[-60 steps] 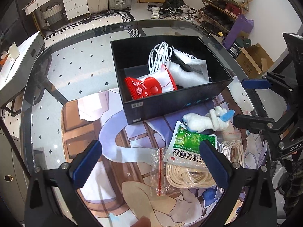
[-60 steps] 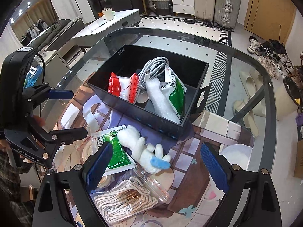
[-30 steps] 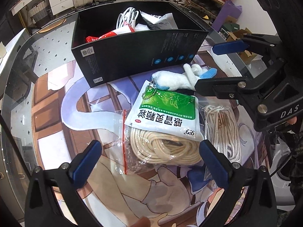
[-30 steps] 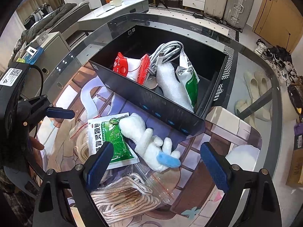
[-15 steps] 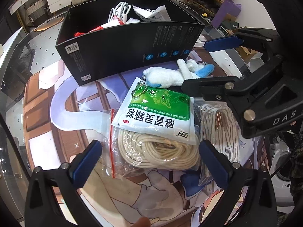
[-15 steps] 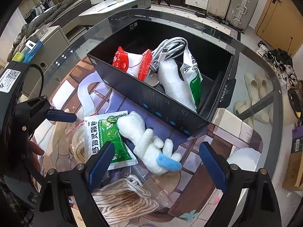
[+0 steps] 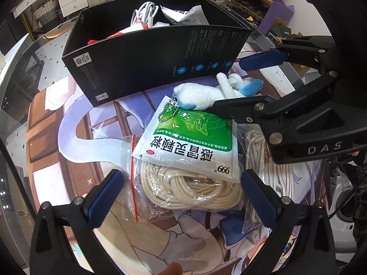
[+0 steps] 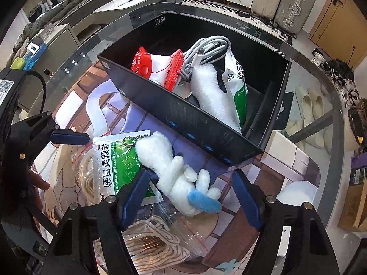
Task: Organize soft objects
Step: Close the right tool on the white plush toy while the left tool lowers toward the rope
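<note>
White plush toy point(image 8: 179, 176) with blue ear lies on the printed mat point(image 8: 240, 231), lower centre of the right wrist view, just in front of the black box point(image 8: 183, 114). It sits between the right gripper point(image 8: 191, 194) fingers; the jaws are closing, pads not yet pressing it, left pad near its body, right pad apart from it. In the left wrist view the toy point(image 7: 201, 96) is upper right of centre, with the right gripper's lower finger point(image 7: 240, 107) across its near side and the upper blue pad point(image 7: 263, 59) above it.

The toy's head and bead chain rest on a green-and-white packet point(image 7: 190, 142), which lies on a clear zip bag of cream cord point(image 7: 183, 190). A second bag of cord point(image 8: 151, 240) is at the bottom of the right wrist view, under the toy's ear end.

Left gripper point(image 7: 181, 194) is spread wide, nothing pinched; the cord bag and packet's lower edge lie between its fingers.

Box holds a red-and-white pouch point(image 8: 158, 68), white cable point(image 8: 206, 48), white foam piece point(image 8: 211, 94), and another green packet point(image 8: 238, 84). Glass table point(image 8: 316, 114) is under the mat.
</note>
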Available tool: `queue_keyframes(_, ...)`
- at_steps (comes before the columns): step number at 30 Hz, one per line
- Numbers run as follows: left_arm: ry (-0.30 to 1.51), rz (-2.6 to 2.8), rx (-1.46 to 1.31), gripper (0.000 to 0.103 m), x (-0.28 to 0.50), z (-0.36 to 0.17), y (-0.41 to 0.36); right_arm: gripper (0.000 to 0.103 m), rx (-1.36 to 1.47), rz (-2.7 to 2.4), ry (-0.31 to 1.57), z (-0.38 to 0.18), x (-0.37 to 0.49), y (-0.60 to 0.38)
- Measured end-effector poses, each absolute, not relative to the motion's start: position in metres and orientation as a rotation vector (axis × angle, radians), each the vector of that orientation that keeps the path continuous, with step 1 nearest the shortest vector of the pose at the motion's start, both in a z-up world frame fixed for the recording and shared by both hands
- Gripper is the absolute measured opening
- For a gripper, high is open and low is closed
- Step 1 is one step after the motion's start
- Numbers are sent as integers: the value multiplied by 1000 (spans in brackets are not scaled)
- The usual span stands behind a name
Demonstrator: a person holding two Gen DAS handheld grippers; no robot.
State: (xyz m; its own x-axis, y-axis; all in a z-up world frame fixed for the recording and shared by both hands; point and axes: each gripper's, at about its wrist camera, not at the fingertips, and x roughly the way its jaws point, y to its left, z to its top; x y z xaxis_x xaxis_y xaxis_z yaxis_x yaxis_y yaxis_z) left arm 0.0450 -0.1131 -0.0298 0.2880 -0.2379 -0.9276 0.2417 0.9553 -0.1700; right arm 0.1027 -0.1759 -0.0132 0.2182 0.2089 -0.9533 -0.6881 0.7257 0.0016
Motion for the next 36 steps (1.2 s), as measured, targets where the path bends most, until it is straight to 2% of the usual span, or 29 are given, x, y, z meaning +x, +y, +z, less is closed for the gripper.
queue_keyframes(9, 1226, -327, 12, 102, 37, -30, -110, 58, -513, 658, 1217, -23, 99, -172)
queue_keyframes(12, 1221, -317, 13, 98, 36, -29, -108, 53, -507, 661, 1219, -25, 99, -172)
queue_keyframes(14, 1220, -307, 20, 94, 35, -28, -107, 46, -504, 668, 1227, -27, 99, -171)
queue_keyframes(19, 1218, -290, 14, 78, 28, -25, -96, 43, -499, 673, 1230, -28, 100, -170)
queue_keyframes(21, 1220, -286, 5, 74, 27, -23, -90, 42, -498, 673, 1229, -29, 99, -170)
queue_keyframes(28, 1243, -282, 3, 64, 13, -20, -78, 42, -471, 665, 1225, -30, 97, -170)
queue_keyframes(36, 1238, -241, -31, 57, -1, -17, -48, 40, -456, 670, 1217, -26, 94, -175)
